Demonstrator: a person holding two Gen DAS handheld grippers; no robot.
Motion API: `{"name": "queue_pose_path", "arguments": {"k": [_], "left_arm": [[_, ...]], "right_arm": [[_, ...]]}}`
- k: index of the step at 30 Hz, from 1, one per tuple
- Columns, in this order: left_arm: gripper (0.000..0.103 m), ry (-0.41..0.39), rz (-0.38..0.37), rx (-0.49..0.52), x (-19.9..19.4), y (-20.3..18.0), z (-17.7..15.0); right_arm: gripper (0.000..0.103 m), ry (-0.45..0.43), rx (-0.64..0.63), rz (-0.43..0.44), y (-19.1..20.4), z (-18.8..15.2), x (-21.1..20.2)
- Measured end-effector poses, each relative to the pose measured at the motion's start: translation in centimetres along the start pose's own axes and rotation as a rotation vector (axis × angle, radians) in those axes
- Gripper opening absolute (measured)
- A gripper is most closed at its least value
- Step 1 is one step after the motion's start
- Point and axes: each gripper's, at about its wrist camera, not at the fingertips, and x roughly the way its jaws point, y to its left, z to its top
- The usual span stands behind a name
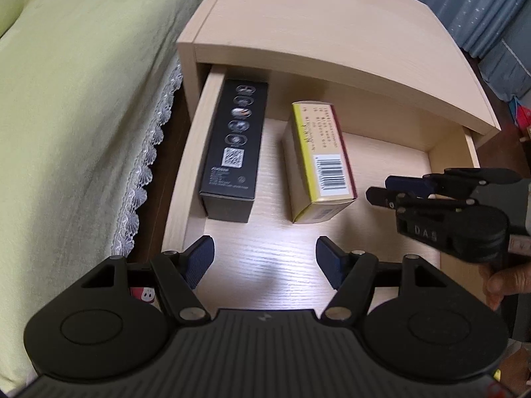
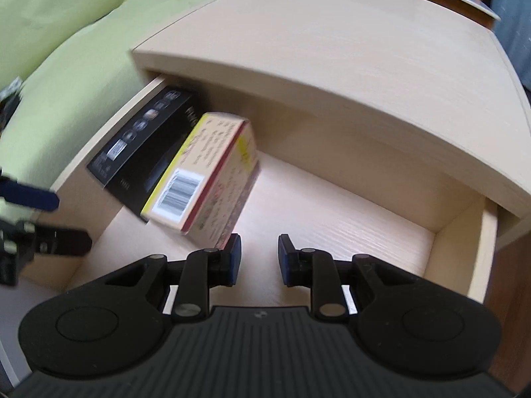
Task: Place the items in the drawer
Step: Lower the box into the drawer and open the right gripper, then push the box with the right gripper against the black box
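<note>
Left gripper [image 1: 265, 258] jaws gape before barcoded yellow box [image 1: 320, 162], "DAS"-marked right gripper [image 1: 395, 189]

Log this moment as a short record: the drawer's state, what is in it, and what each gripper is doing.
drawer: pulled open from the nightstand
black box: lies flat in the drawer, along its left wall
yellow box: lies in the drawer, to the right of the black box, a gap between them
left gripper: open, empty, over the drawer's front part
right gripper: open, empty, just short of the yellow box
beside the nightstand: bed with green cover
</note>
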Motion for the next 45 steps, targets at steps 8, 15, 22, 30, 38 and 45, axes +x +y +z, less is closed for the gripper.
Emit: {"name": "queue_pose_path", "arguments": {"k": [8, 15, 22, 30, 38, 45], "left_arm": [[0.069, 0.024, 0.020, 0.006, 0.6, 0.2, -0.1], [0.069, 0.022, 0.026, -0.011, 0.7, 0.9, 0.0], [0.069, 0.029, 0.034, -0.023, 0.9, 1.2, 0.0], [0.069, 0.035, 0.042, -0.035, 1.0, 1.7, -0.1], [0.069, 0.028, 0.040, -0.035, 0.7, 1.6, -0.3], [0.069, 0.022, 0.024, -0.023, 0.7, 1.1, -0.2]], "right_arm": [[0.038, 0.033, -0.095, 0.021, 0.5, 0.2, 0.2], [0.022, 0.042, -0.077, -0.056, 0.4, 1.3, 2.3], [0.021, 0.021, -0.072, 0.012, 1.3, 2.0, 3.7], [0.021, -0.007, -0.101, 0.034, 3.5, 2.9, 5.2], [0.021, -0.040, -0.005, -0.016, 2.1, 3.4, 4.7], [0.021, -0.035, 0.062, -0.038, 0.7, 2.0, 3.8]]}}
